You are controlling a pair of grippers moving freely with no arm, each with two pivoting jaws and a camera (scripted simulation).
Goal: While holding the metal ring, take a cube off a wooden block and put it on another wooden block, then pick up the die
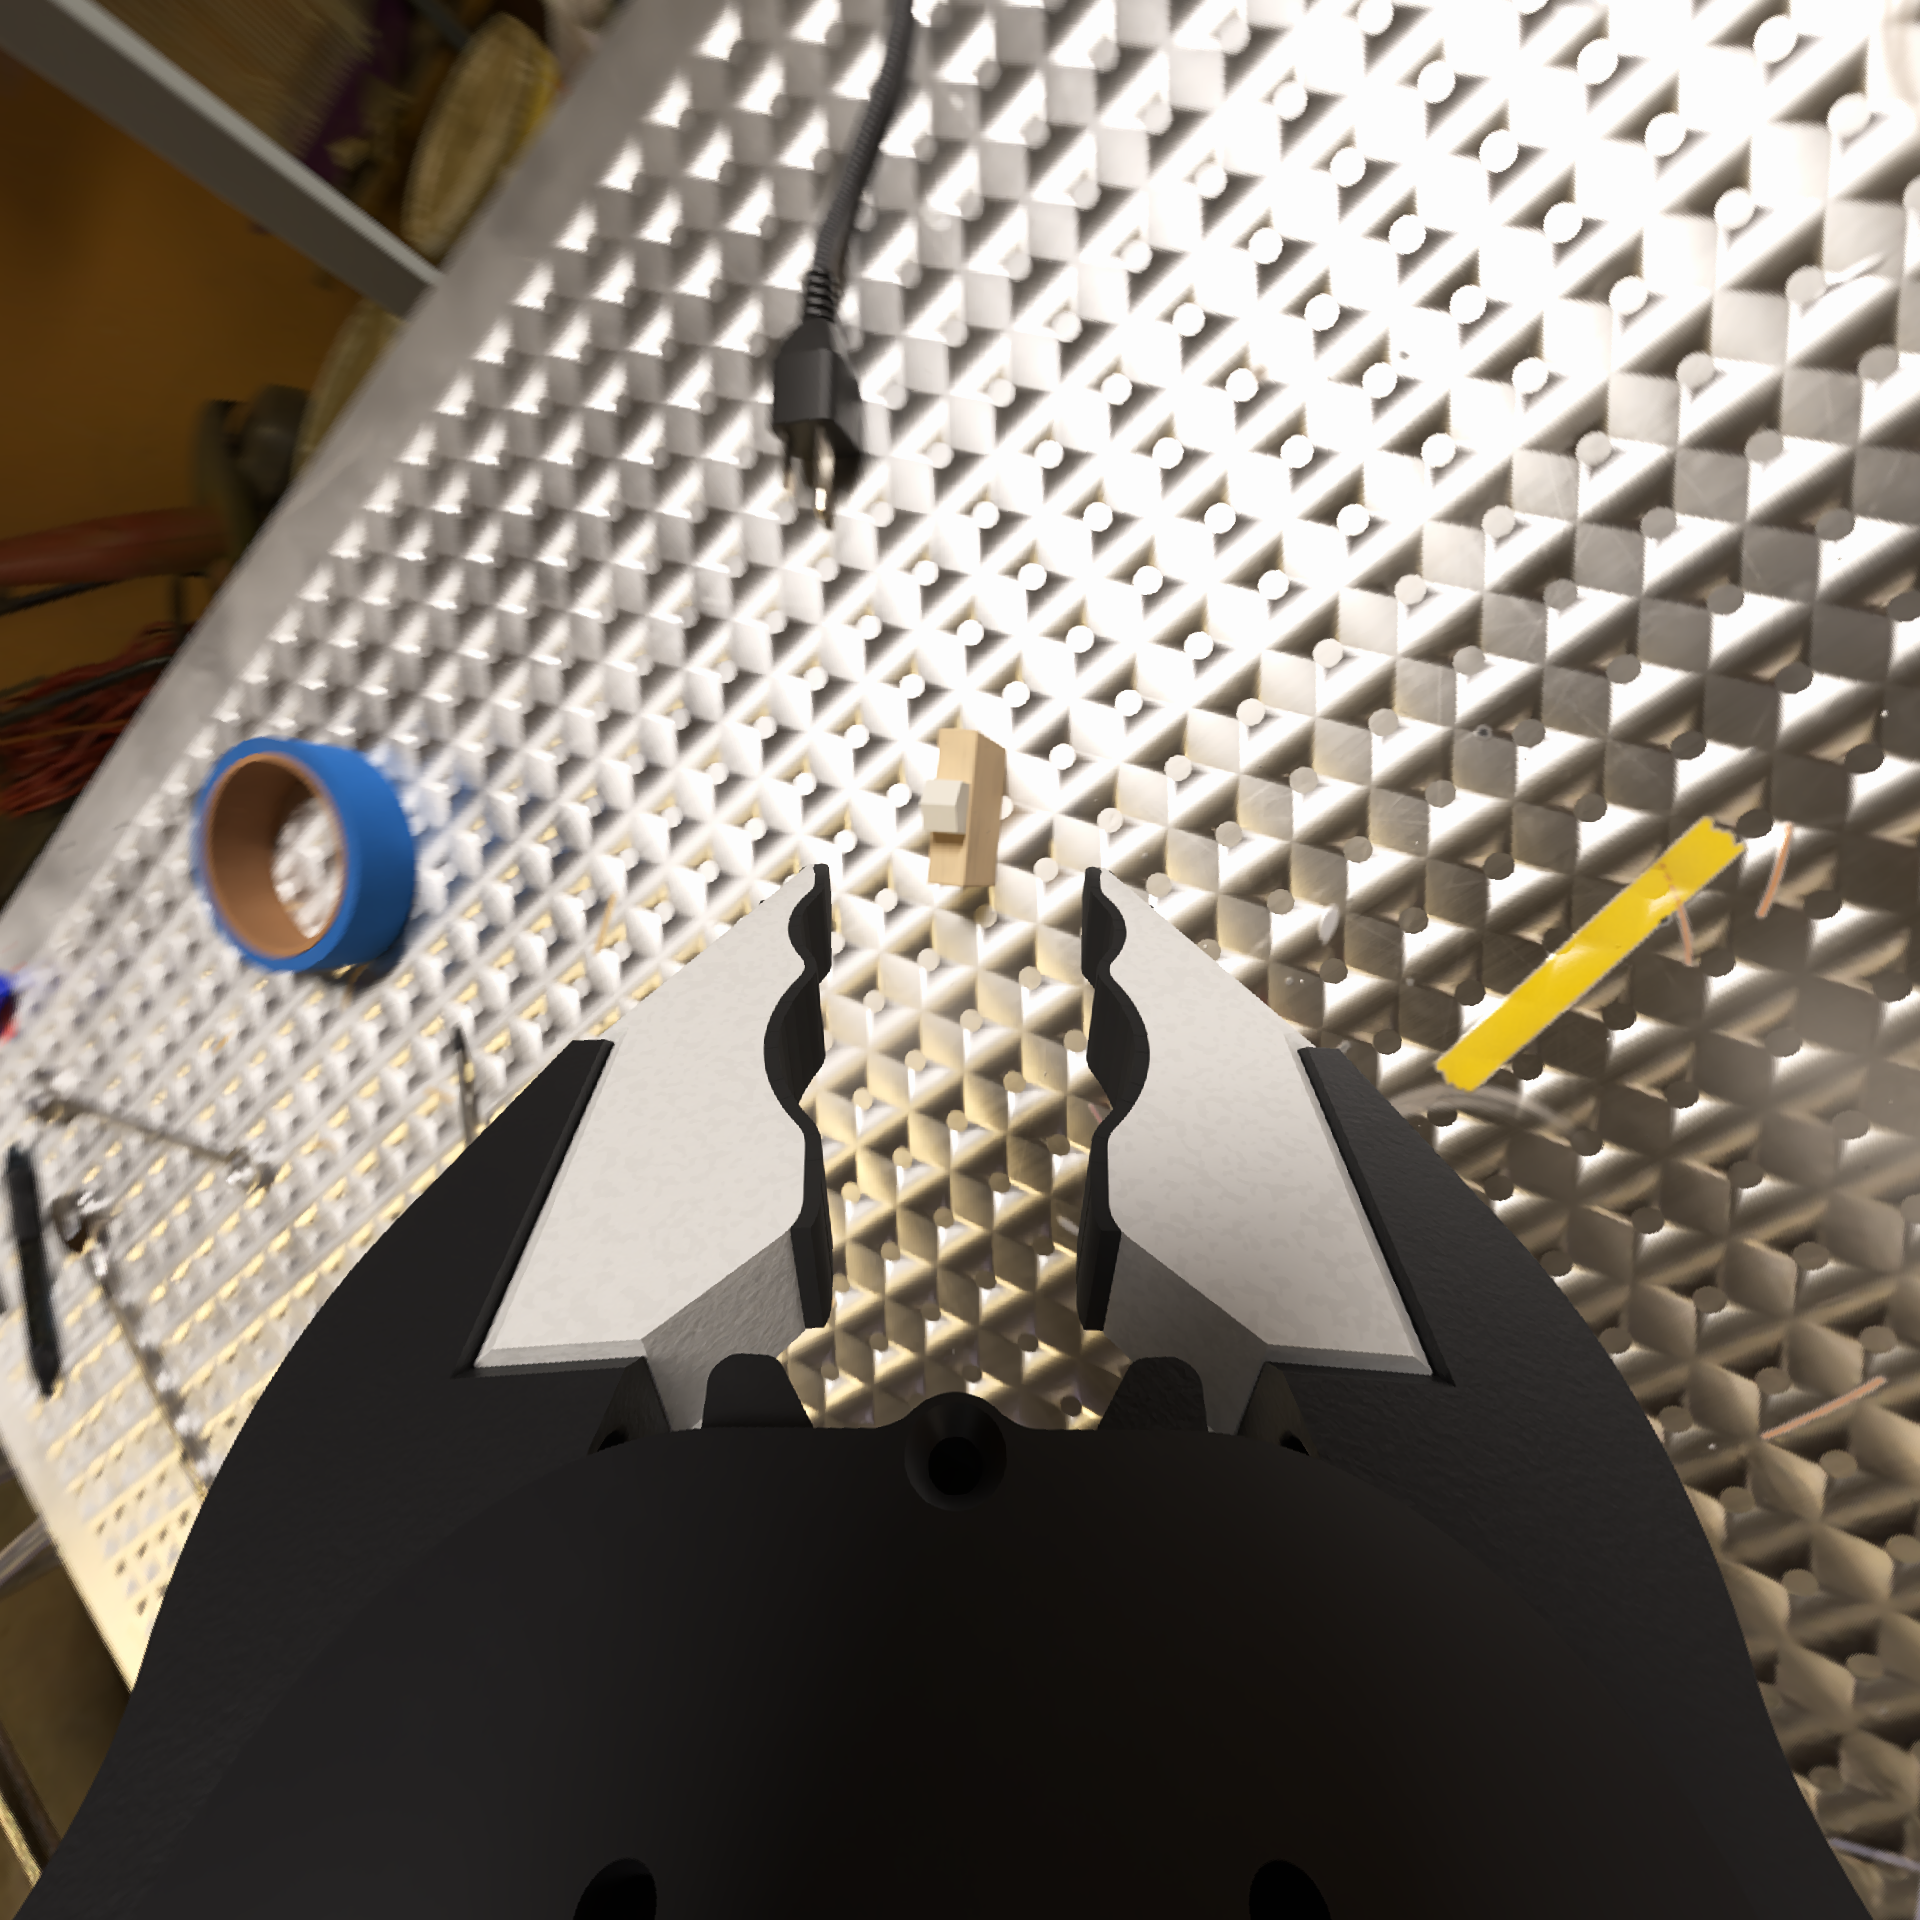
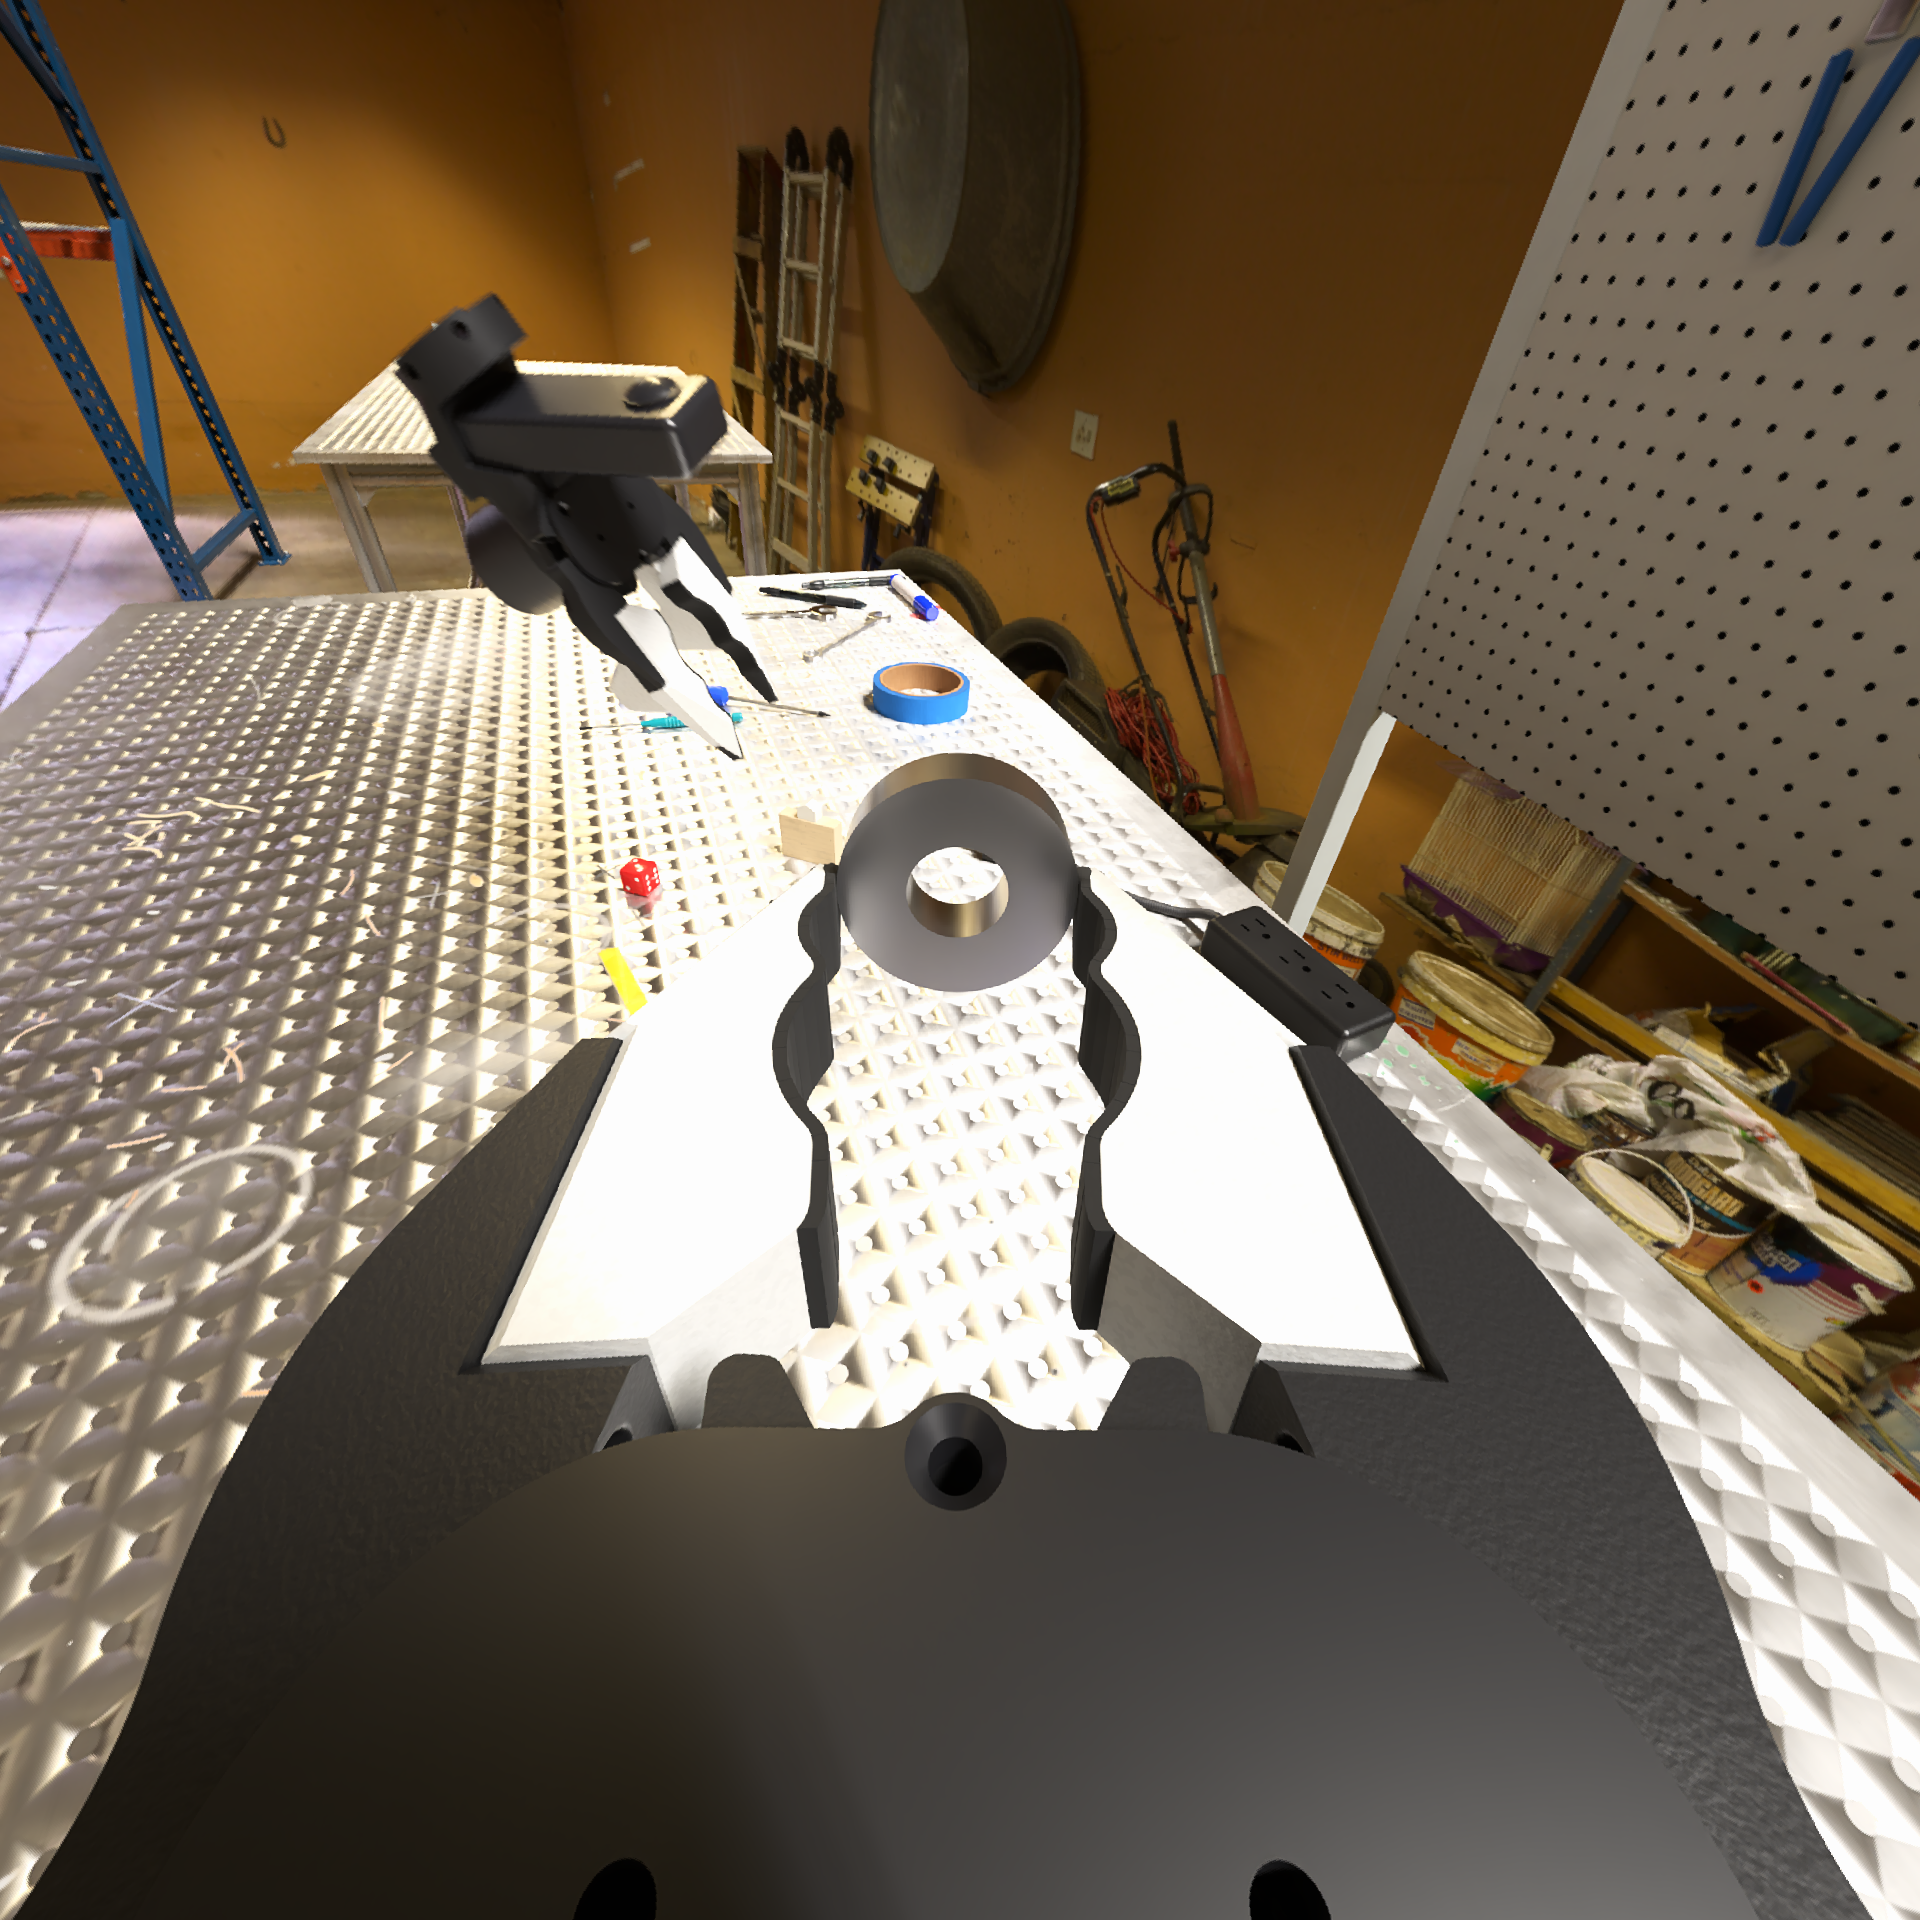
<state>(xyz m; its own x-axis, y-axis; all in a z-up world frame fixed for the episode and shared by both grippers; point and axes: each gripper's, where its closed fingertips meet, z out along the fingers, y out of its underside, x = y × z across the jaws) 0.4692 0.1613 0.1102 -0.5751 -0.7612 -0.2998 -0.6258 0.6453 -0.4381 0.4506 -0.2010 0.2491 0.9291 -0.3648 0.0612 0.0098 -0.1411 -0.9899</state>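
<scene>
We hold the metal ring (image 2: 956, 883) clamped between the right hand-held gripper (image 2: 956, 904) tips, above the counter (image 2: 312, 831). Our left hand-held gripper (image 1: 956, 894) hovers, spread wide and empty, short of the cube (image 1: 948, 808) on its wooden block (image 1: 966, 826). Next we should descend and close on the cube. The red die (image 2: 640, 876) lies left of the block. We can make out only 1 block.

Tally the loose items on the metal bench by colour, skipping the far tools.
Blue: 1, tape roll
Yellow: 1, tape strip
Red: 1, die
Black: 2, plug, power strip
Tan: 1, wooden block
White: 1, cube
Total: 7
</scene>
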